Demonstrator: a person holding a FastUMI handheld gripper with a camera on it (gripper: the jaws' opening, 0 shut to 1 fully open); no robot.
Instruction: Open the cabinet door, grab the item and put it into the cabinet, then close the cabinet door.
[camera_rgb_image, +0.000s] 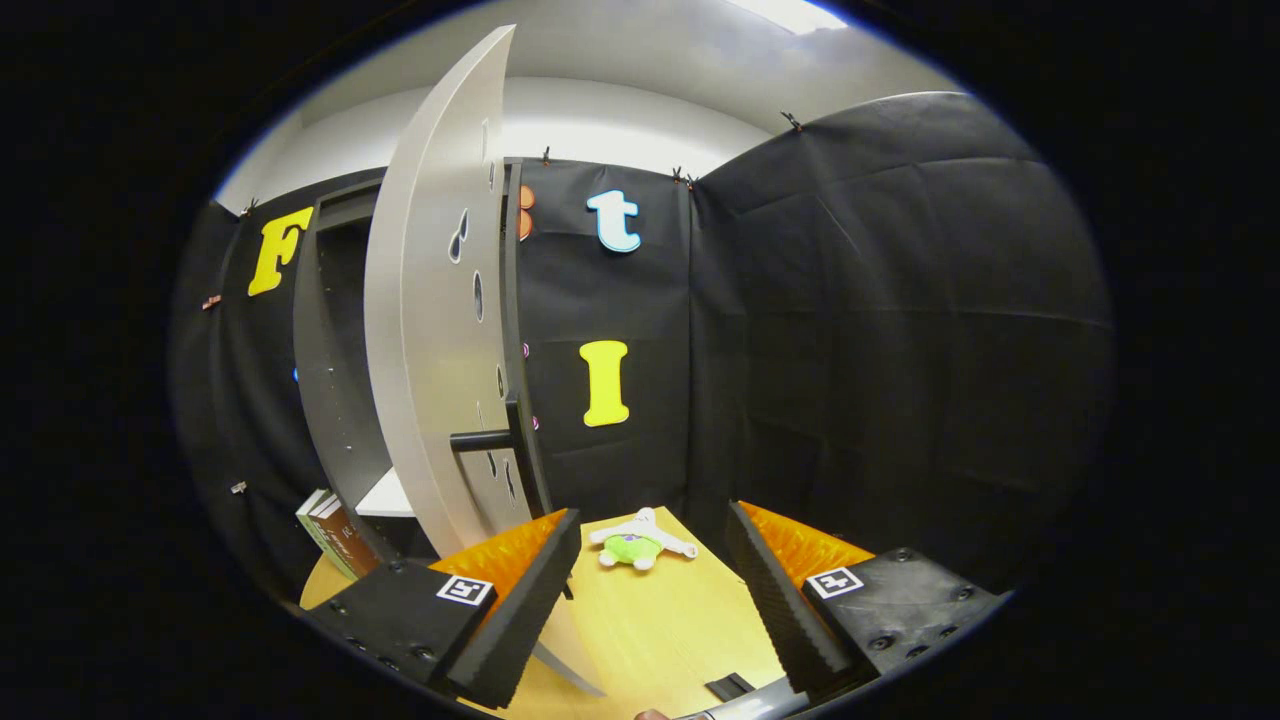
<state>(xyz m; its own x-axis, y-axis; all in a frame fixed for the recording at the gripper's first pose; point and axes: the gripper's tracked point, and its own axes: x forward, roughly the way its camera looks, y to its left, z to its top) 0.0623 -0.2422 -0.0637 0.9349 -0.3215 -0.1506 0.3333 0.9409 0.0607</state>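
On the wooden table (660, 620) a plush toy (638, 543) lies beyond spread, empty fingers (770, 600); cabinet door (430, 330) ajar.

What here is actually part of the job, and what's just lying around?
Part of the job:
cabinet
cabinet door, swung open
plush toy, on the table beyond the open fingers

Just lying about:
books beside the cabinet
small black object on the table

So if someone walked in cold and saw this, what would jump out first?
Probably the tall pale grey cabinet door, swung open with its dark bar handle, just ahead of the left finger. Next, the small green and white plush toy lying on the light wooden table, beyond the open gripper, whose fingers hold nothing.
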